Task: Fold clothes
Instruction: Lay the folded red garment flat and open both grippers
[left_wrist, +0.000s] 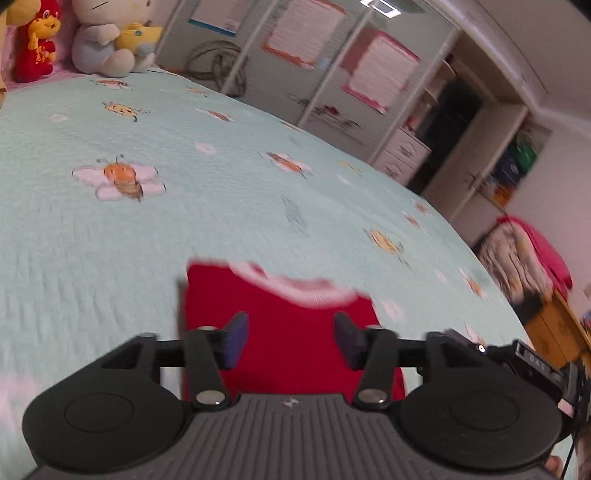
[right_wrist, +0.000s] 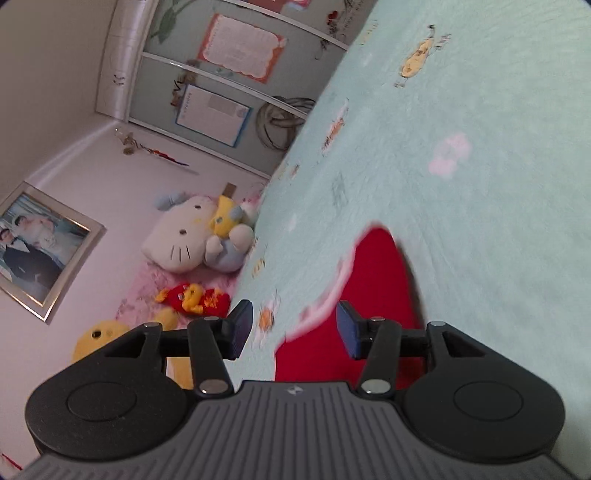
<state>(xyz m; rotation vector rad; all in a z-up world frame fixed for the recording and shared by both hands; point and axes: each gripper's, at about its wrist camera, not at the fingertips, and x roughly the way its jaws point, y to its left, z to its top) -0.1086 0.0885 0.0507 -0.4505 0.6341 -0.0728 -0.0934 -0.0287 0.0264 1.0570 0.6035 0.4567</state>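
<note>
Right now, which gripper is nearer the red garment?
Left, though it's close. The left gripper hovers squarely over the red garment; the right gripper sits at its pink-trimmed edge, partly over the bedspread.

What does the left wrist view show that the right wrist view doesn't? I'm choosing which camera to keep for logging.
Only the left wrist view: white drawers, a pile of clothes beside the bed.
Only the right wrist view: a framed photo, a yellow plush.
Both: the red garment on the green bedspread, white cat plush, each gripper open, left, right.
</note>
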